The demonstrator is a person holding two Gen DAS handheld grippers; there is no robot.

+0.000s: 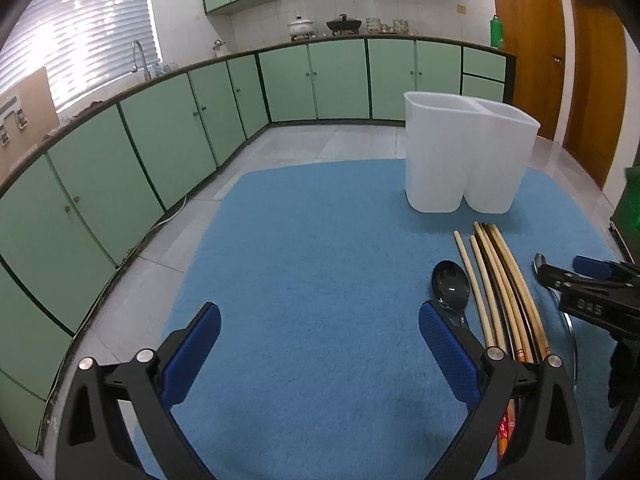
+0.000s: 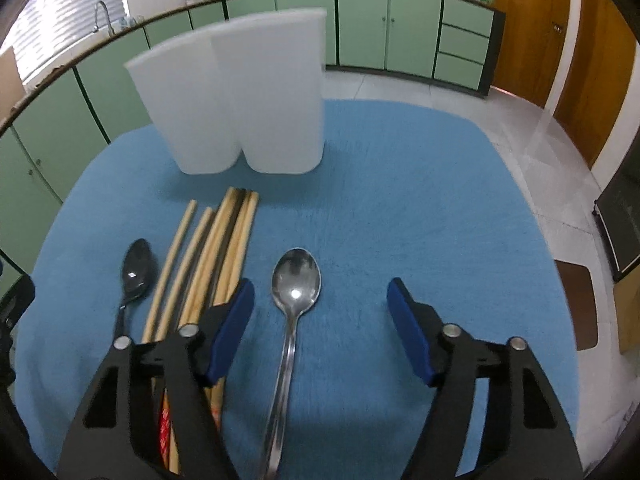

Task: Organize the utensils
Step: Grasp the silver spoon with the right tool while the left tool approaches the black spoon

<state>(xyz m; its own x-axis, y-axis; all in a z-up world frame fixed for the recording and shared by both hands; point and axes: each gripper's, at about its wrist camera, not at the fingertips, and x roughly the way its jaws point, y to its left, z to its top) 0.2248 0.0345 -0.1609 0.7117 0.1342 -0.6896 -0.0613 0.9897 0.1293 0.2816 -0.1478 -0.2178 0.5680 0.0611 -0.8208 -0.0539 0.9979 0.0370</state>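
Between the blue pads of the right gripper (image 2: 320, 312): 1 silver spoon (image 2: 295, 280), flat on the blue mat (image 2: 400, 200), bowl toward the white 2-compartment holder (image 2: 240, 100), handle running back under the gripper. Long axis roughly in line with the gripper's forward direction, so fingers set to either side of the neck. Jaws part-way apart, pads clear of the metal on both sides, nothing gripped. Handle noticeably nearer the left pad than the right.

Just left of that spoon: a bundle of chopsticks (image 2: 216, 256), parallel to it, tips toward the holder; about 6 pale sticks with dark ones between, exact number not countable where overlapped. Further left: 1 dark spoon (image 2: 138, 268), same orientation.

Left gripper (image 1: 320, 344) shown in the left wrist view: jaws wide, nothing between them but bare mat. Dark spoon (image 1: 450, 284) beside its right finger, outside the gap. Right gripper seen at the far edge over the silver spoon (image 1: 540, 262).

Judged: right hand better placed for the silver spoon, a sideways closing across the narrow neck called for; left hand nearer the dark spoon. Holder well ahead of all utensils, both compartments apparently empty.
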